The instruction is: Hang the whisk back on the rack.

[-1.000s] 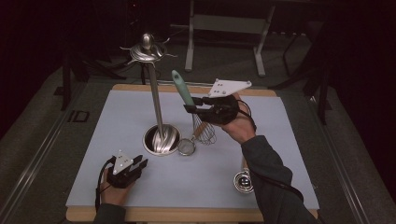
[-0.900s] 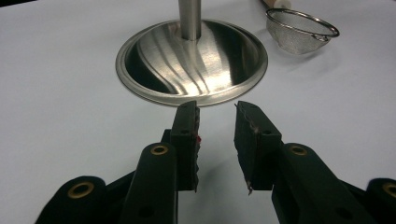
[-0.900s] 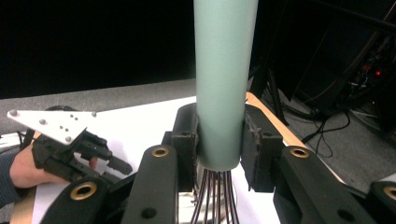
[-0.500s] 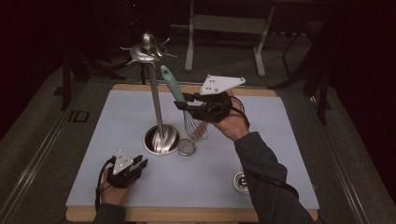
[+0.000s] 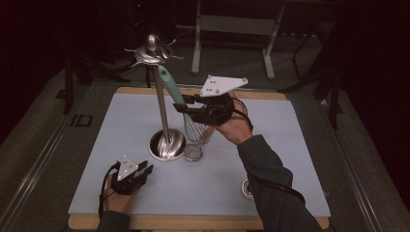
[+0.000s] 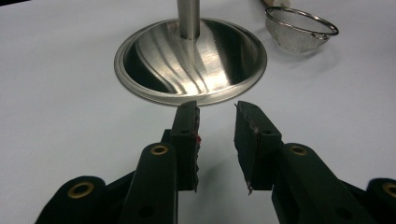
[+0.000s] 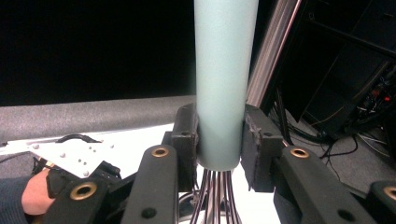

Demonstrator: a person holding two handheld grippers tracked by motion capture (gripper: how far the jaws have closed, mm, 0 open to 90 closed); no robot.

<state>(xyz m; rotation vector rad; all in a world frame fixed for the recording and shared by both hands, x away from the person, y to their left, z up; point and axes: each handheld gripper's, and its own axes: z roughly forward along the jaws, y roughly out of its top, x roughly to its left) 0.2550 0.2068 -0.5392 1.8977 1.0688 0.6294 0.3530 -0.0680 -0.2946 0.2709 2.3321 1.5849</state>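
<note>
My right gripper (image 5: 187,107) clamps the whisk (image 5: 180,104) by its teal handle, high beside the rack's pole (image 5: 161,108). I need its top tipped toward a hook (image 5: 170,47), wires clear. Left gripper (image 5: 143,170) rests open, empty, near the base (image 6: 190,60).

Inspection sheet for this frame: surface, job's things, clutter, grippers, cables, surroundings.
Surface: pale mat on a wooden table.
Job's things: wire whisk with a pale green handle, lifted beside the steel utensil stand with hooks on top.
Clutter: small mesh strainer by the stand's base; small round metal item beside the right sleeve.
Grippers: right gripper clamps the handle; left gripper open, empty, low over the mat.
Cables: black cable trails from the left gripper.
Surroundings: dark; metal frame legs behind.
</note>
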